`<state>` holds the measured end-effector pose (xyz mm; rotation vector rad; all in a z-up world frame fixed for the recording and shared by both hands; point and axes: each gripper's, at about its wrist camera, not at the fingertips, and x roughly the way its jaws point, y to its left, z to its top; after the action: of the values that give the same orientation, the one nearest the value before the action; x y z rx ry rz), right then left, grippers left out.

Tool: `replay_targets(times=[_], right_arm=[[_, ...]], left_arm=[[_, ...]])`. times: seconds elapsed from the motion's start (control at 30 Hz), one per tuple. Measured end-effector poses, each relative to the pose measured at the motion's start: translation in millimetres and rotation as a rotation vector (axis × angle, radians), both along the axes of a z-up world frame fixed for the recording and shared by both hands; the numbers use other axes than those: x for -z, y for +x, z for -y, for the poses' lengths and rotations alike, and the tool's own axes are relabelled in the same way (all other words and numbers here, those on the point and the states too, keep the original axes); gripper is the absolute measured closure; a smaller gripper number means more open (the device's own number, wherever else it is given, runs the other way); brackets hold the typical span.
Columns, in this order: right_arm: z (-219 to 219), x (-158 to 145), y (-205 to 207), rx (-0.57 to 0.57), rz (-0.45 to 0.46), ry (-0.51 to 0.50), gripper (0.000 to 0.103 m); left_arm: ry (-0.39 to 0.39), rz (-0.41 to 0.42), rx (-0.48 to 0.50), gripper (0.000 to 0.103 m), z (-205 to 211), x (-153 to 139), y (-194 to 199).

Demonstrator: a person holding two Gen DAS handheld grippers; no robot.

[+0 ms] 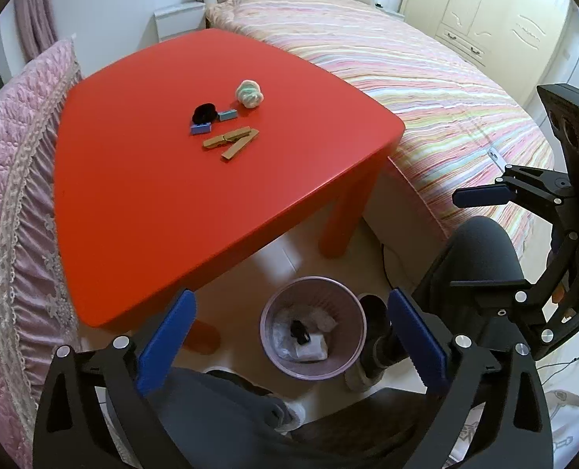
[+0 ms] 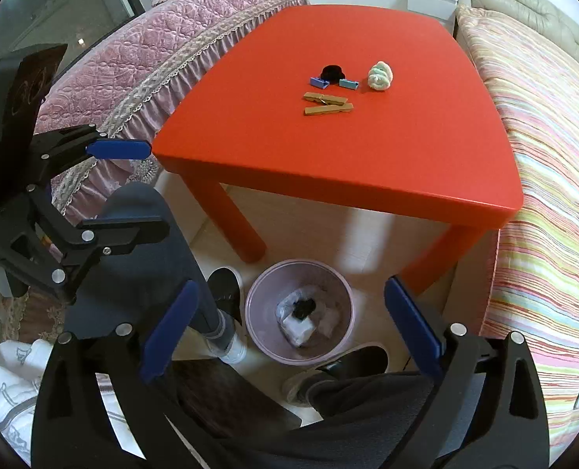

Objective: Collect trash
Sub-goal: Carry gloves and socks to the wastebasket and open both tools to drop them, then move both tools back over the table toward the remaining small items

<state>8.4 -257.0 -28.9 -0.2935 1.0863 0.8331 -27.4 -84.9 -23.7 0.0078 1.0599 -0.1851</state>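
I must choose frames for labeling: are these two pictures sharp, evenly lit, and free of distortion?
Left wrist view: sharp, soft even light, but the red table edges bow from fisheye and the corners go dark. Right wrist view: same curvature, pale light patches on the floor under the table.

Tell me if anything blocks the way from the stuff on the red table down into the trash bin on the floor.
Nothing visible does. The pile of small items sits mid-table, and the open-topped bin stands on the floor just past the table's near edge. Both tools, left and right, are open and empty above the bin.
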Motion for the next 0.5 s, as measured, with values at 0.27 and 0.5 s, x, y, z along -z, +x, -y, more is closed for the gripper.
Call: replay_targets(times=[0.27,0.5], right_arm=[[0.5,-1.6,0.8,0.01,-0.002,0.009,0.006],[1.8,-2.2,2.2,0.016,-0.006,0.02,0.006]], left_arm=[[0.001,-0.003,-0.005,0.008,-1.7,-0.6,-1.2],[-0.003,-0.009,-0.014,0.008,-5.1,1.2,-0.6]])
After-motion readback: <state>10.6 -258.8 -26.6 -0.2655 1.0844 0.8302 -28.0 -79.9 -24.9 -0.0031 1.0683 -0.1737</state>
